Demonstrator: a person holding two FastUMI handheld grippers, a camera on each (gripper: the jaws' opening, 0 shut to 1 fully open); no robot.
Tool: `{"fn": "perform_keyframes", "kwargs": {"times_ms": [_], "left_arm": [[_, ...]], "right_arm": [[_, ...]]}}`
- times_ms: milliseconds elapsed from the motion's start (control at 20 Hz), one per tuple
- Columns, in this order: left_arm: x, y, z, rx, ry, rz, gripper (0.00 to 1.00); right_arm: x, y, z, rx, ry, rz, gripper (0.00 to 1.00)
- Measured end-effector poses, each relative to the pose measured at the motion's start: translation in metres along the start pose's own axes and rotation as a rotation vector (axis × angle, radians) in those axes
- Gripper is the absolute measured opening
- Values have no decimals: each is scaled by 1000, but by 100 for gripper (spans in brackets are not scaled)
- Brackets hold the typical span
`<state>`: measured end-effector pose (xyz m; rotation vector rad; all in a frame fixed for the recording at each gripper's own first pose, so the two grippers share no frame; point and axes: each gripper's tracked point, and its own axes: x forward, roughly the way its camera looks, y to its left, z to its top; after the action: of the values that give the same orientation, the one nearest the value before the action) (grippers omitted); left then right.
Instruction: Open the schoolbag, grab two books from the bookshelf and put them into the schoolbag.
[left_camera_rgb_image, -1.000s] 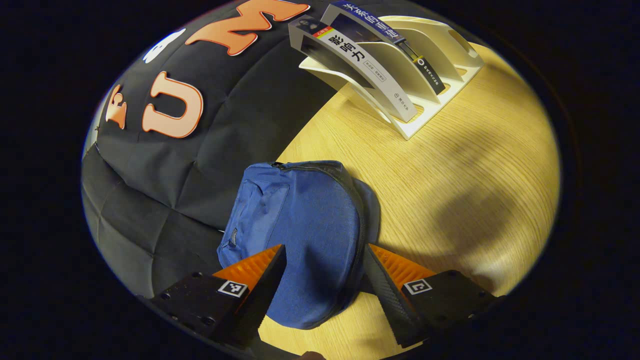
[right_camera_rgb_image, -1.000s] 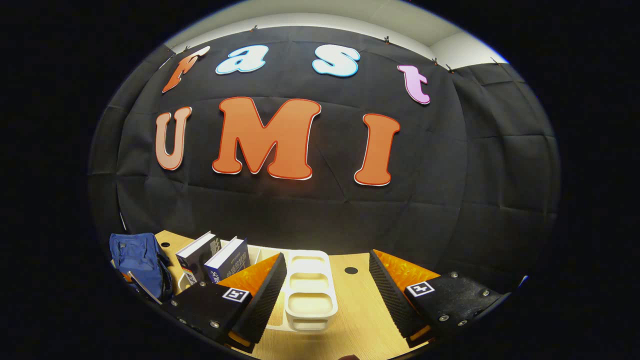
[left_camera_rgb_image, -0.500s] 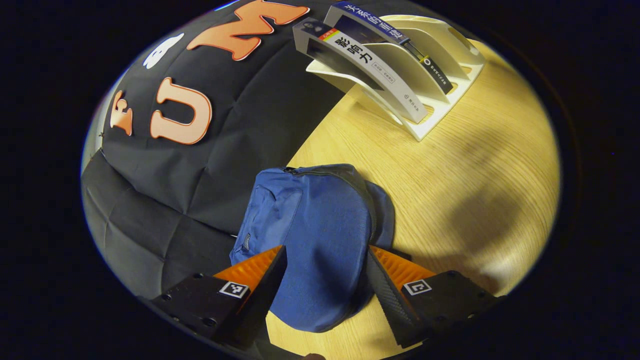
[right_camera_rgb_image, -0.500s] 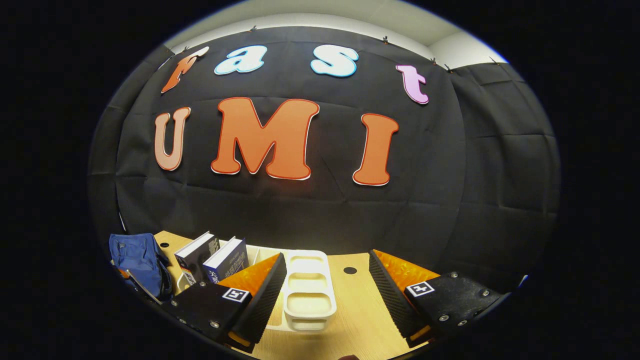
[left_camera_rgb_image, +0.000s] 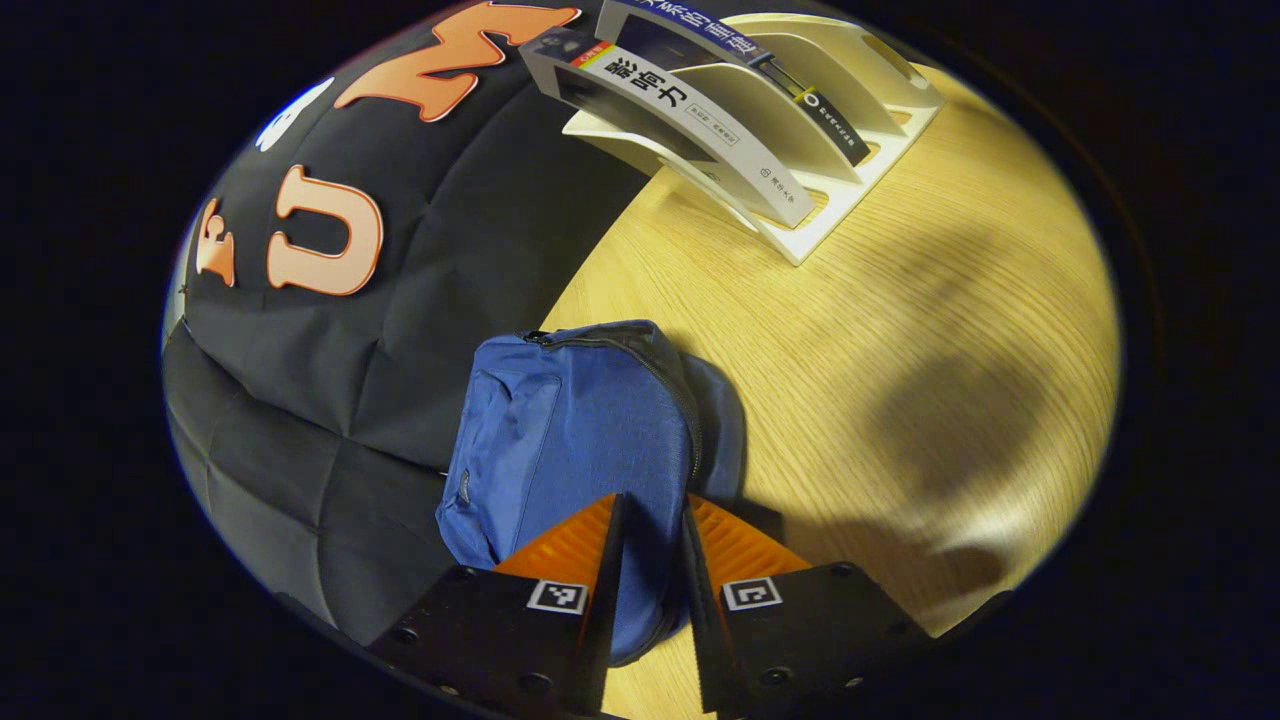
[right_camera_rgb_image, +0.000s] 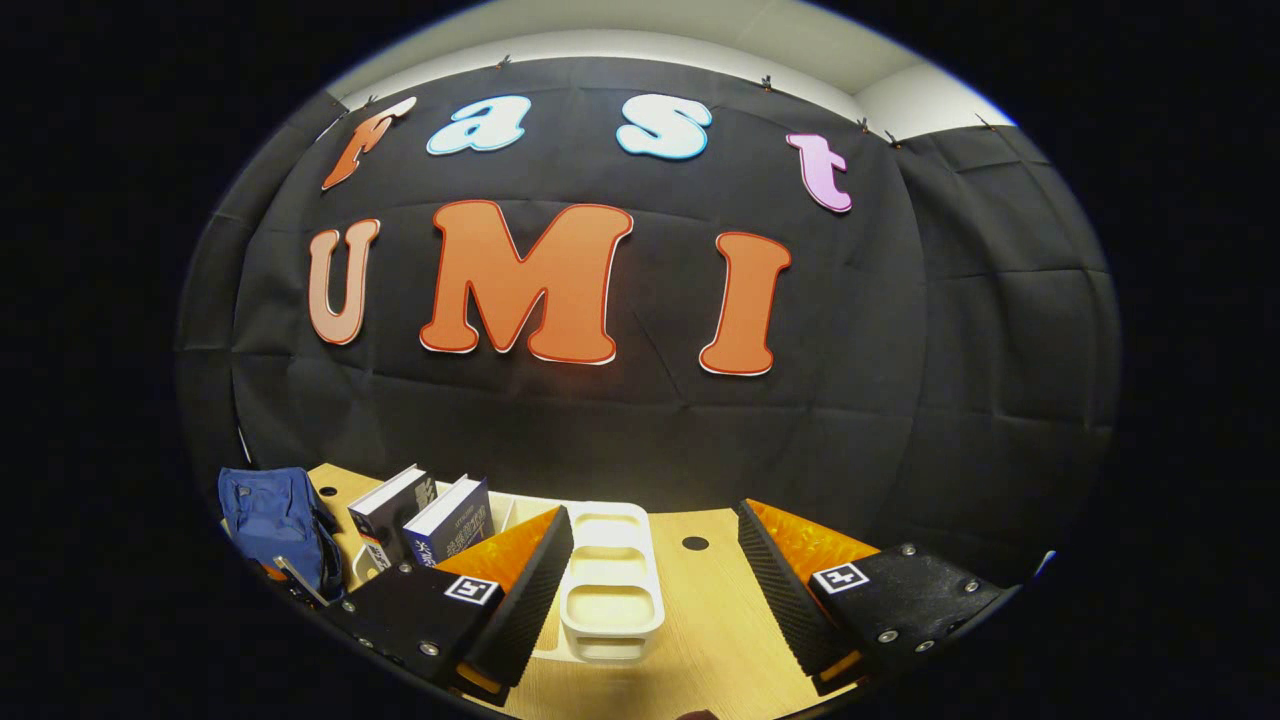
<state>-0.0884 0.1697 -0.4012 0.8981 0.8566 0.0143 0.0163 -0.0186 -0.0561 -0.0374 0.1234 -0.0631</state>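
We're on step one: opening the bag. Wooden table (left_camera_rgb_image: 900, 330) spans the right of the left gripper view. White bookshelf (left_camera_rgb_image: 800, 130) sits upper centre w/ two books (left_camera_rgb_image: 690, 110) leaning in its slots. Blue schoolbag (left_camera_rgb_image: 580, 430) lies lower centre, zip closed. Left gripper (left_camera_rgb_image: 650, 560) is nearly closed, pinching bag fabric near the zip. Right gripper (right_camera_rgb_image: 650, 580) is wide open, holding nothing, bottom centre of its view over the shelf. Next: likely find the zip pull & run it round.
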Motion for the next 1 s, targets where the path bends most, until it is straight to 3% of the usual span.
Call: {"fn": "perform_keyframes", "kwargs": {"times_ms": [50, 300, 350, 450, 750, 1000], "left_arm": [[-2, 4, 1, -2, -1, 2, 29], [-8, 34, 5, -21, -8, 38, 29], [-6, 36, 5, -21, 2, 32, 19], [-1, 33, 2, -15, 26, 11, 9], [-8, 53, 4, -85, 37, -7, 5], [-14, 91, 16, -196, 36, -35, 3]], "right_arm": [[-1, -2, 1, 1, -2, -2, 98], [-3, -8, 0, 9, -5, -5, 98], [-3, -8, 0, 10, -8, -4, 98], [-5, -7, 2, 12, -11, 3, 98], [-7, -2, 15, 9, -48, 31, 98], [-2, 29, 22, 23, -42, 140, 98]]}}
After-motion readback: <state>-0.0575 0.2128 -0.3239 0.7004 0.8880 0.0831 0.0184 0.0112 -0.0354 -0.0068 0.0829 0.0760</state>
